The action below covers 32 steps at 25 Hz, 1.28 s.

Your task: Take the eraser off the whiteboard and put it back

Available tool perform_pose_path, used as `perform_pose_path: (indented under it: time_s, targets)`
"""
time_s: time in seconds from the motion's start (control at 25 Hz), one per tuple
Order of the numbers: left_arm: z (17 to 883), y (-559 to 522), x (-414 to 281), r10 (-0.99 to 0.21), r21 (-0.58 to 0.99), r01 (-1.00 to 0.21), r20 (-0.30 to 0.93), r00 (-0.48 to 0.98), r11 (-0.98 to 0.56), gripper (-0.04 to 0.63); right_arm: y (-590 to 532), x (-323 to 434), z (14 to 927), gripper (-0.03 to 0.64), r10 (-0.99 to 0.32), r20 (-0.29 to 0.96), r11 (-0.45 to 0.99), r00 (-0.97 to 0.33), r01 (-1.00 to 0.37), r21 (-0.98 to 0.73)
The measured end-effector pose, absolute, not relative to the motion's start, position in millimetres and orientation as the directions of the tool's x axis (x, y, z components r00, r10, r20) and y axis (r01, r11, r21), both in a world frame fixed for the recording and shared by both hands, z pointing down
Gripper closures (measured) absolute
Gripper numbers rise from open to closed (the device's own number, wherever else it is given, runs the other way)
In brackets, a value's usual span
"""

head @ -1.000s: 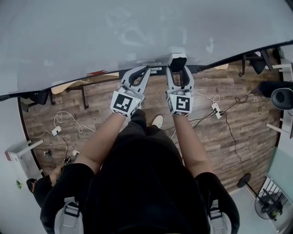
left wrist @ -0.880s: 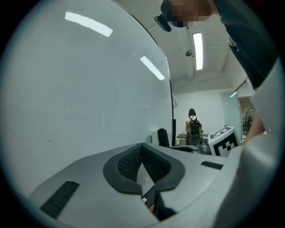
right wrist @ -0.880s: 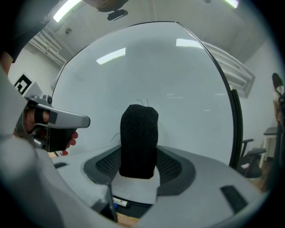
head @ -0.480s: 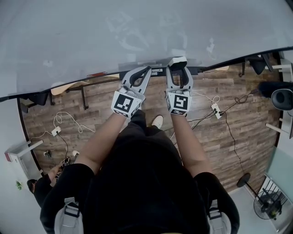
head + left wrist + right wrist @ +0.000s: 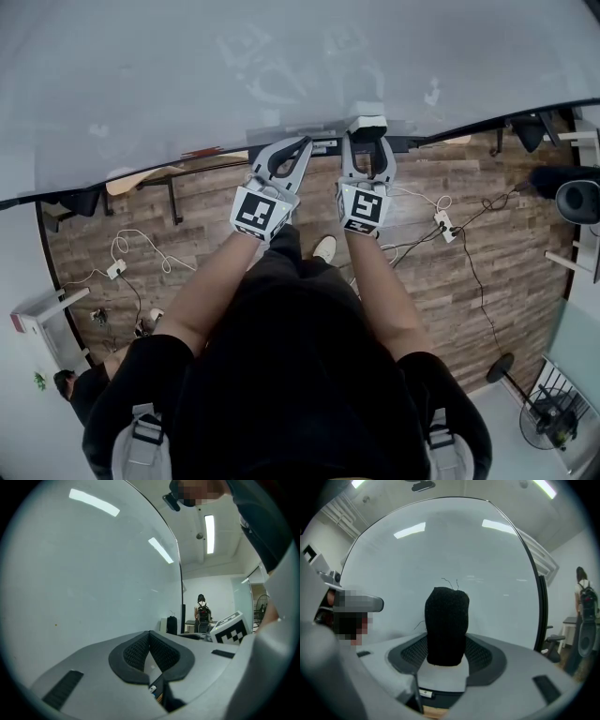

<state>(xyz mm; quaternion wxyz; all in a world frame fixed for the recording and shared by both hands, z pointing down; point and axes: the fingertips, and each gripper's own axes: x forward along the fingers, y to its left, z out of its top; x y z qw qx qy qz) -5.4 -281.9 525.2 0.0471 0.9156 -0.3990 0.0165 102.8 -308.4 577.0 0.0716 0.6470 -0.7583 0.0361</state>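
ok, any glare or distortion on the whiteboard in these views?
Head view: fisheye bows the whiteboard into an arc along its lower edge, light is even. Left gripper view: two ceiling-light streaks on the board, dark corners. Right gripper view: two more streaks up top, board bulges like a dome, eraser is sharp.

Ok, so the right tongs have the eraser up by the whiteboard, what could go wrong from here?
The eraser sticks well out past the right tongs, gripped only at its back end, so pressing it onto the whiteboard could tilt it or pop it loose. The left tongs, shut and empty, sit close alongside and might knock it.
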Motion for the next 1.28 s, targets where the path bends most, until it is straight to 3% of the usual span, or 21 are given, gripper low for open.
perform_pose_path:
  time_s: [0.24, 0.8, 1.28]
  targets:
    - [524.3, -282.0, -8.2, -0.725, 0.077, -0.728, 0.073, 0.685, -0.681, 0.601, -309.9, 101.3, 575.1, 0.388, -0.980, 0.168, 0.115, -0.109, -0.993, 0.030]
    - [524.0, -278.3, -13.0, -0.728, 0.084, -0.733, 0.086, 0.680, -0.675, 0.601, -301.4, 103.4, 576.4, 0.348, -0.973, 0.178, 0.146, -0.144, -0.989, -0.005]
    - [491.0, -252.7, -7.5, -0.730, 0.044, -0.734, 0.075, 0.679, -0.678, 0.601, -262.7, 110.6, 522.9, 0.342, -0.951, 0.117, 0.290, -0.287, -0.957, 0.011]
